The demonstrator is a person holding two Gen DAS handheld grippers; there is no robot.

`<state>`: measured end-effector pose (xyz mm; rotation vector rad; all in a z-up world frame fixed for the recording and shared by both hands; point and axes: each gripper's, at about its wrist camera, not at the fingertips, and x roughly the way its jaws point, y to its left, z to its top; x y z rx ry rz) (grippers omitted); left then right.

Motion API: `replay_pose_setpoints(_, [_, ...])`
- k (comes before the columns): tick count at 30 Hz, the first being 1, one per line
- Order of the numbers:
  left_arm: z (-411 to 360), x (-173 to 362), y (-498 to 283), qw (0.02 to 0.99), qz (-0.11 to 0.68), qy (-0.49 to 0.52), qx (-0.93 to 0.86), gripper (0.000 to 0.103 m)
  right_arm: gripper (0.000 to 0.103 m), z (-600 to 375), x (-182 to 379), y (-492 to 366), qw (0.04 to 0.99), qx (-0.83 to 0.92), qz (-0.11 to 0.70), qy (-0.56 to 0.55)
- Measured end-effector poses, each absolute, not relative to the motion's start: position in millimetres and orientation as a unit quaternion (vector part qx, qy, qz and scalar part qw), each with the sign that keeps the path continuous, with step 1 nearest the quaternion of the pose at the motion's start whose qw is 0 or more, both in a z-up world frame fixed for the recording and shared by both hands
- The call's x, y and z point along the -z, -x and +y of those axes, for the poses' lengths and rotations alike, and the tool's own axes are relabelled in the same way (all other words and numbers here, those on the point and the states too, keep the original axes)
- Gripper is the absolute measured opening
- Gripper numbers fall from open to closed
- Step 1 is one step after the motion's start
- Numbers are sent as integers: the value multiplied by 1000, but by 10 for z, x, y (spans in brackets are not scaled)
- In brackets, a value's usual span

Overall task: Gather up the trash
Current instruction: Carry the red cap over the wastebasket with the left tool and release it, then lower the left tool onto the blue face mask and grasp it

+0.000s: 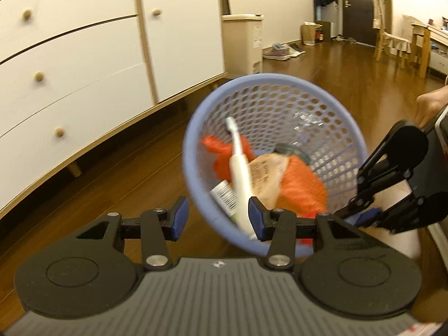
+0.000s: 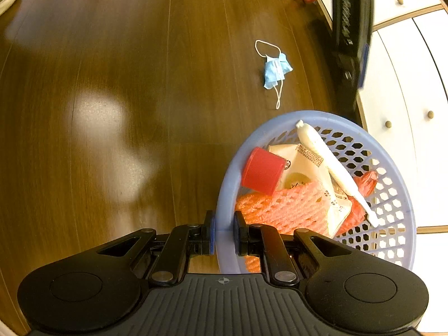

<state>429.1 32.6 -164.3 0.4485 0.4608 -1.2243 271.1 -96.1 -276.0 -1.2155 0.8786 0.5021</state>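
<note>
Blue plastic mesh basket (image 2: 392, 204) tilted above the wood floor (image 2: 112, 84), rim clamped by right gripper (image 2: 224, 233), holding toothbrush (image 2: 330, 165), red cap (image 2: 261, 170), orange foam net (image 2: 288, 207); left gripper (image 1: 217, 218) wide, empty; blue face mask (image 2: 275, 70) on floor beyond basket.

barcode on wrapper (image 1: 225, 196), packet (image 2: 305, 168) print unreadable

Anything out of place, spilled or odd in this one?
One item: a crumpled blue face mask lies on the wooden floor, outside the blue perforated plastic basket that the right gripper clamps by its rim. Nothing looks damaged.
</note>
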Motion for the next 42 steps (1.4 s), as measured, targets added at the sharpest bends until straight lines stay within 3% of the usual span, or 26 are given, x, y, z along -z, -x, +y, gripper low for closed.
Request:
replay_pose_setpoints(18, [1190, 2283, -4831, 827, 301, -229, 416, 42, 9, -983, 2769, -2684, 704, -230, 394, 545])
replay_pose_setpoints(37, [1160, 2546, -5106, 847, 325, -224, 355, 42, 9, -976, 2809, -2740, 714, -211, 393, 539])
replay_pose_setpoints(42, [1088, 2695, -5232, 850, 320, -222, 356, 48, 10, -977, 2843, -2785, 718, -207, 393, 536])
